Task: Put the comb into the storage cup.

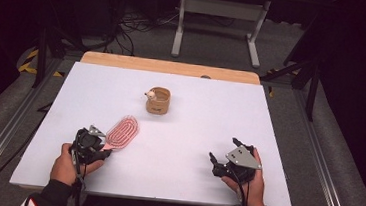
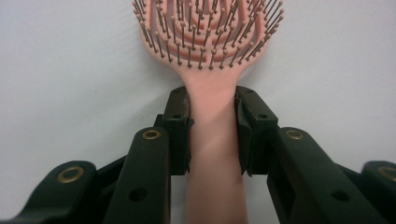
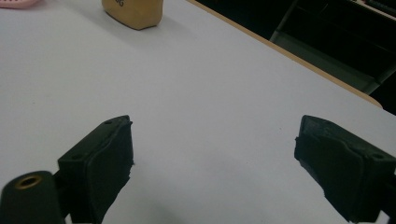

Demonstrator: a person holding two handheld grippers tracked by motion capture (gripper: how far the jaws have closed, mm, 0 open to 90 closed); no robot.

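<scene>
Near the front left part of the white table (image 1: pixel 174 177), the left gripper (image 1: pixel 98 145) has its two black jaws clamped on the handle of the pink plastic hairbrush with the oval vented head (image 1: pixel 122 132). The left gripper view shows this well: the handle runs straight up between the jaws, both pads press on its sides just below the neck, and the bristled head (image 2: pixel 205 32) points away from the gripper, bristles up.

From the tan round cup-like container with a small cream object at its rim (image 1: pixel 158 100), the hairbrush lies to the near left, not touching it, with bare table between them. The long axis of the brush runs slantwise, from the left hand up toward the container, so the head is the end nearer to the container. I judge that the coming move depends on this line: the brush already points roughly at the container, and nothing stands on the way.

The right gripper (image 1: pixel 222 162) rests on the table to the near right of the container, well apart from it and from the brush. Its jaws are spread wide with nothing between them. In the right gripper view the container (image 3: pixel 133 13) stands far ahead on the left. The left hand is clearly the nearer one to the brush.
</scene>
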